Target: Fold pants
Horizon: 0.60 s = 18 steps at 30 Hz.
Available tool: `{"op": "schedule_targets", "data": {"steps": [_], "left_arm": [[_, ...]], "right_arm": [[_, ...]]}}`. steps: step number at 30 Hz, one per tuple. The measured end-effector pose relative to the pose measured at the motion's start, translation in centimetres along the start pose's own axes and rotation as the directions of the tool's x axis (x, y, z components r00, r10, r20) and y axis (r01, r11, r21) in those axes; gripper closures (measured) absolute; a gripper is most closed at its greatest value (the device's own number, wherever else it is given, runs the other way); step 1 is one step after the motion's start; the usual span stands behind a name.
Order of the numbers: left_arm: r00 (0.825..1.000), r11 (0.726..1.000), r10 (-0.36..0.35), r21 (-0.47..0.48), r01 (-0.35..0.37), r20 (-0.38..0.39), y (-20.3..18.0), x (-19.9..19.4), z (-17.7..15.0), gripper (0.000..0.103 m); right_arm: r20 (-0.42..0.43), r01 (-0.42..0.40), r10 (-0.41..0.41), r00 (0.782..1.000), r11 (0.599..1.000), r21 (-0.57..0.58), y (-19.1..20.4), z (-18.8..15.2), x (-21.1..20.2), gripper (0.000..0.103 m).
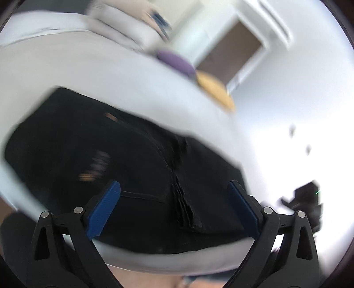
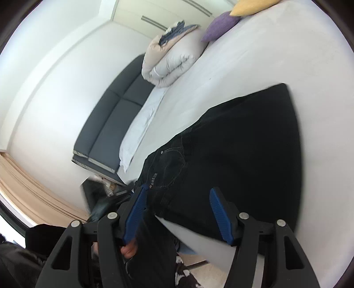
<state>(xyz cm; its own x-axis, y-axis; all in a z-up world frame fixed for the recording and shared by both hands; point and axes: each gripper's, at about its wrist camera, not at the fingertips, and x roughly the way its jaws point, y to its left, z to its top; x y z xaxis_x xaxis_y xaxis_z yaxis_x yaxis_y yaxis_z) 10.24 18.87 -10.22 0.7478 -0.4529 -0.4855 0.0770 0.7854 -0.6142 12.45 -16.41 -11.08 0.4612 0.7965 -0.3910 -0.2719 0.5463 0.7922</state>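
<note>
Black pants [image 1: 124, 164] lie flat on a white bed [image 1: 110, 73]; they also show in the right wrist view [image 2: 232, 150], waistband near the bed's edge. My left gripper [image 1: 174, 188] is open, its blue pads spread above the pants near a ribbed seam, holding nothing. My right gripper [image 2: 178, 192] is open over the waistband end of the pants, near the bed's edge [image 2: 194, 234], holding nothing. The left wrist view is blurred by motion.
A purple cushion [image 2: 221, 26] and a yellow cushion [image 2: 252, 7] lie at the head of the bed. A rolled white duvet [image 2: 172, 59] sits on the bed's side. A dark grey sofa [image 2: 115, 119] stands beside the bed.
</note>
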Motion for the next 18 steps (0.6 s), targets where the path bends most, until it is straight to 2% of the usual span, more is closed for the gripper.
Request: {"op": "schedule_targets", "data": {"steps": [2,4,6,8,9,10,13,15,18], "left_arm": [[0.999,0.991,-0.025,-0.134,0.029,0.031,3.0,-2.4,0.2,0.005],[0.998,0.965,-0.022,-0.259,0.036,0.056,6.3,-4.1,0.0,0.005],[0.998,0.943,-0.002,-0.332,0.025,0.07,8.8,-5.1,-0.3,0.005],[0.995,0.909,0.023,-0.417,0.018,0.093,11.5,-6.2,-0.7,0.005],[0.994,0.893,0.021,-0.45,0.029,0.105,12.4,-6.5,-0.9,0.005],[0.993,0.875,0.016,-0.482,0.043,0.117,13.5,-6.8,-1.1,0.005],[0.992,0.842,0.009,-0.536,0.061,0.127,15.7,-6.7,-1.6,0.007],[0.986,0.803,-0.042,-0.582,0.128,0.159,16.9,-6.4,-2.1,0.007],[0.986,0.788,-0.047,-0.6,0.134,0.158,17.8,-5.9,-2.4,0.008]], "right_arm": [[-0.025,-0.022,0.023,0.999,0.999,0.03,-0.3,0.8,2.2,0.041],[-0.048,-0.021,0.026,0.999,0.995,0.096,-1.5,1.4,4.6,0.041],[-0.076,-0.008,0.019,0.997,0.989,0.144,-2.8,1.7,6.6,0.041],[-0.11,0.062,-0.045,0.993,0.985,0.158,-3.8,1.7,8.1,0.057],[-0.121,0.091,-0.073,0.99,0.983,0.156,-4.2,1.7,8.4,0.07],[-0.12,0.091,-0.072,0.99,0.982,0.163,-4.5,1.7,8.4,0.074],[-0.114,0.066,-0.044,0.992,0.978,0.197,-5.1,1.7,7.8,0.074],[-0.118,0.079,-0.058,0.991,0.979,0.186,-5.1,1.7,7.8,0.074],[-0.116,0.096,-0.076,0.99,0.979,0.177,-4.7,1.6,8.2,0.074]]}}
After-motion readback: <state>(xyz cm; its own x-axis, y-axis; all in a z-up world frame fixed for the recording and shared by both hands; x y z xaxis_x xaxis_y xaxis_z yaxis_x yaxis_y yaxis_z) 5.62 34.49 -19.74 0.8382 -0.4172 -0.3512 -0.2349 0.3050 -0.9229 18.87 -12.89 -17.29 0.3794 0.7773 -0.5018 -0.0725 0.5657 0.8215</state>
